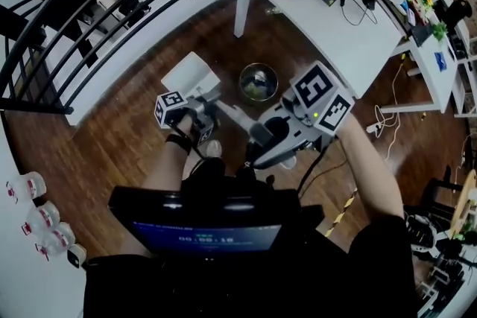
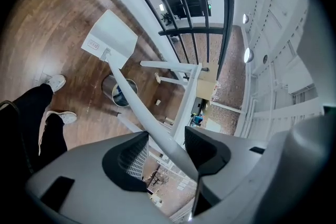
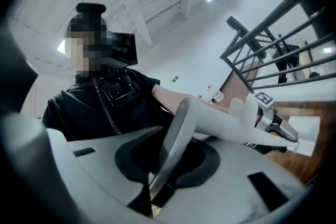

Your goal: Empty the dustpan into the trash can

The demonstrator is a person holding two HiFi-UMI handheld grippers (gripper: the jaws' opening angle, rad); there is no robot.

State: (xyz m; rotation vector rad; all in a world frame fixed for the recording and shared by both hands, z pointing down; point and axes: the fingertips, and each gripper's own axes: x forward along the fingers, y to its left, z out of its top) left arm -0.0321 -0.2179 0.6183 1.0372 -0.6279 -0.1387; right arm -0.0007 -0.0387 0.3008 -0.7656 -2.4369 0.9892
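Right fingers (image 3: 100, 170) clamping dustpan handle (image 3: 176, 139), left fingers (image 2: 126, 160) wide around it, pan (image 2: 110, 38) seemingly pointing down-forward

The wooden floor (image 1: 104, 145) carries a round metal trash can (image 1: 258, 83), upright, near the white bench (image 1: 328, 26). A bench leg stands on the boards.

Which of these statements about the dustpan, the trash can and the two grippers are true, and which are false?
1. The dustpan hangs directly over the trash can. False: it is off to one side of it.
2. The right gripper is shut on the handle. True.
3. The left gripper clamps the handle. False: its jaws stand apart, and the handle runs between them.
4. The trash can stands on a wooden floor by a white table. True.
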